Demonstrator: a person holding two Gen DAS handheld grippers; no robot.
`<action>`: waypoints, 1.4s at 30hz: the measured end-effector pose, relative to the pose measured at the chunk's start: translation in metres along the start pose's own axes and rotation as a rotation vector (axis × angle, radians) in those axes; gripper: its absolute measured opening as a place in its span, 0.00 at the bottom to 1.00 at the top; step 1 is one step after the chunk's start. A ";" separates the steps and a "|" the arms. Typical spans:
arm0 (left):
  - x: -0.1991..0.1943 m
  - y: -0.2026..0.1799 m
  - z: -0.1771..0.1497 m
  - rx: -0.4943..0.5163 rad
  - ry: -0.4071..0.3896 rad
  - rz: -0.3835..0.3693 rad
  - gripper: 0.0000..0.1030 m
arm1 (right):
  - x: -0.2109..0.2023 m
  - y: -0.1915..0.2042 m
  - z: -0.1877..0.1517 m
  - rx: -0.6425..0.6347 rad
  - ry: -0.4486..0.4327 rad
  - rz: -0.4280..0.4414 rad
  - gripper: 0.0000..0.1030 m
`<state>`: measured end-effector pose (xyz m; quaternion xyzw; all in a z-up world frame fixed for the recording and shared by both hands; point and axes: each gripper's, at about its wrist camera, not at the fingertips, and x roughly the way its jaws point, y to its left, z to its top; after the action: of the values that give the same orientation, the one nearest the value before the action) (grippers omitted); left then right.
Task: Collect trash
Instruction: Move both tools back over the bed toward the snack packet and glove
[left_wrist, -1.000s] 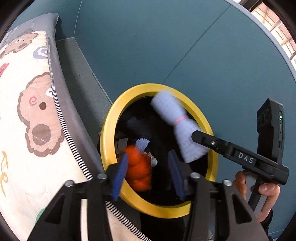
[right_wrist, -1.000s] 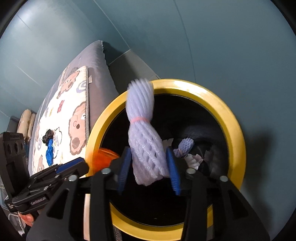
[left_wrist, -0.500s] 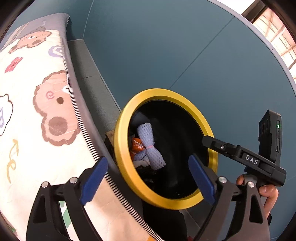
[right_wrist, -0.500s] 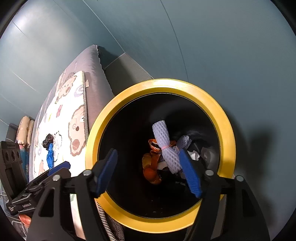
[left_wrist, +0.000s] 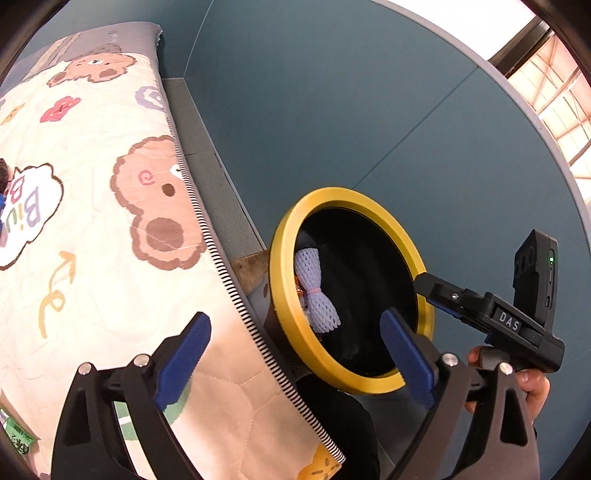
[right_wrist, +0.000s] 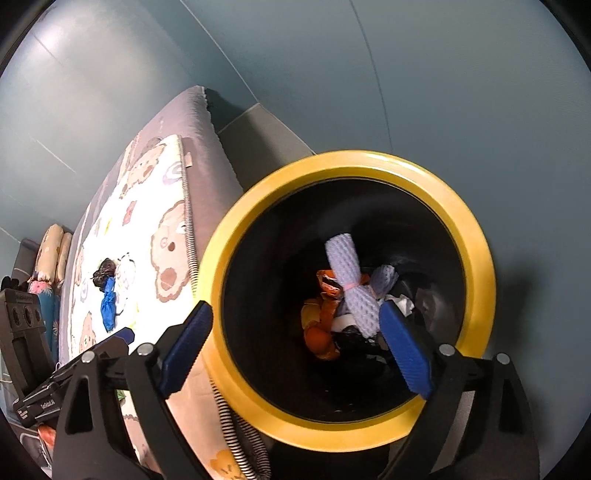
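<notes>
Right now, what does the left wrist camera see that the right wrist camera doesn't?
Only the left view shows a hand on the right gripper and a window. Only the right view shows orange trash, pillows and blue and black scraps on the blanket. Both show the yellow-rimmed bin, the purple foam net inside and the bear blanket.

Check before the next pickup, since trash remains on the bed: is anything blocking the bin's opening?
Nothing visible does. The yellow-rimmed bin stands uncovered, with the purple foam net low inside; both the right gripper and left gripper are open and empty.
</notes>
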<state>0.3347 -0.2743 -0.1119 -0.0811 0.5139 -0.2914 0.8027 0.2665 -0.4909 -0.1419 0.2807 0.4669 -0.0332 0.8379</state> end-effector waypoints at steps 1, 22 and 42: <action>-0.005 0.002 -0.001 -0.001 -0.007 0.000 0.88 | -0.001 0.005 0.000 -0.012 0.002 0.005 0.88; -0.114 0.106 -0.035 -0.100 -0.108 0.105 0.89 | 0.028 0.125 -0.002 -0.157 0.081 0.080 0.92; -0.173 0.216 -0.101 -0.203 -0.078 0.218 0.89 | 0.109 0.315 -0.044 -0.397 0.287 0.201 0.92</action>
<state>0.2775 0.0149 -0.1165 -0.1169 0.5148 -0.1454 0.8368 0.3944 -0.1814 -0.1085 0.1575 0.5479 0.1824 0.8010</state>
